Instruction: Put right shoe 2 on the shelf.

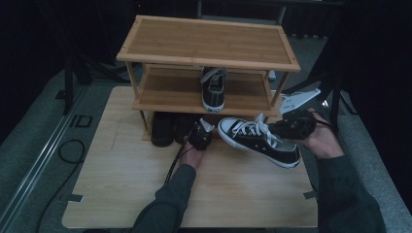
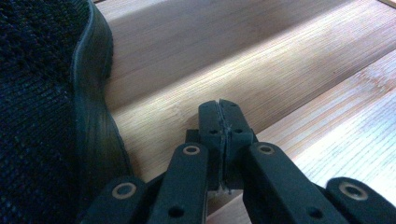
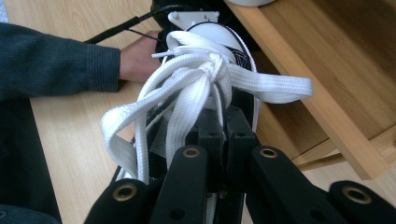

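Observation:
A black-and-white sneaker [image 1: 257,141] with white laces [image 3: 205,74] hangs tilted over the table's right half, toe toward the rack. My right gripper [image 1: 274,130] is shut on it near the tongue, and in the right gripper view the jaws [image 3: 224,128] are closed under the lace knot. My left gripper [image 1: 197,132] is low at the rack's bottom level. Its jaws [image 2: 223,109] are shut with nothing between them, beside a black shoe [image 2: 42,116]. A matching sneaker [image 1: 213,88] stands on the middle shelf.
The three-level wooden shoe rack [image 1: 209,41] stands at the table's far side with its top shelf bare. Dark shoes [image 1: 163,128] sit on its lowest level. The light wooden table [image 1: 126,179] spreads in front. The rack's shelf edge [image 3: 327,84] lies close to the held sneaker.

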